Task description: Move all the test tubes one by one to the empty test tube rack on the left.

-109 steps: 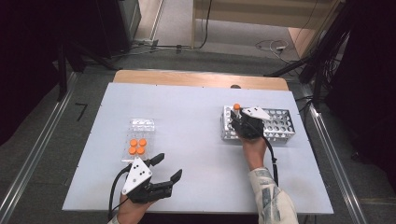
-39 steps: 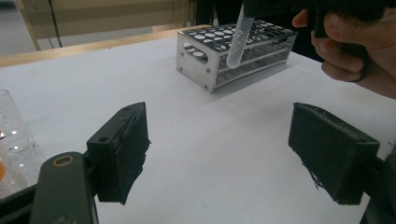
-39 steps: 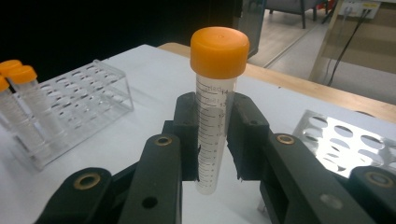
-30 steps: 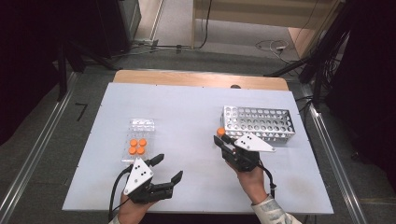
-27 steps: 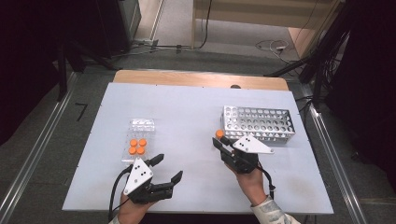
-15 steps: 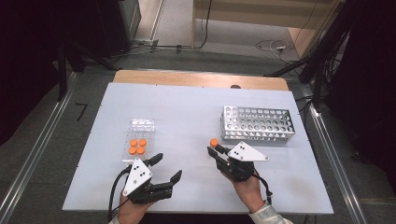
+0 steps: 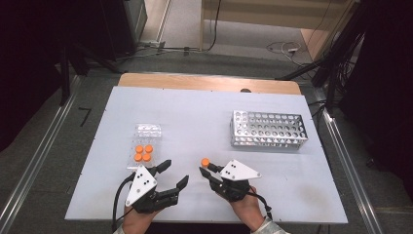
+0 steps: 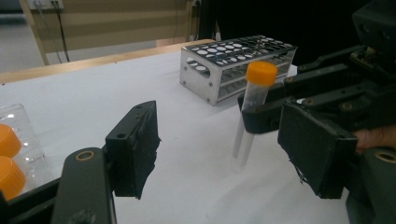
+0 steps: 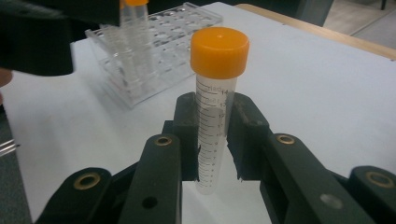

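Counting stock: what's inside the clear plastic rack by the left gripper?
The clear rack holds four orange-capped tubes at its near end; remaining slots look empty. Their lower parts are hidden.

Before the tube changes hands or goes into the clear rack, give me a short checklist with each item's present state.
1. Right gripper clamped on tube: ok.
2. Tube upright, orange cap on: ok.
3. Left gripper jaws apart, nothing between them; they have just been closing: ok.
4. Tube clear of left gripper's pads: ok.
5. Free holes in clear rack: ok.
6. Tube empty: cannot tell.
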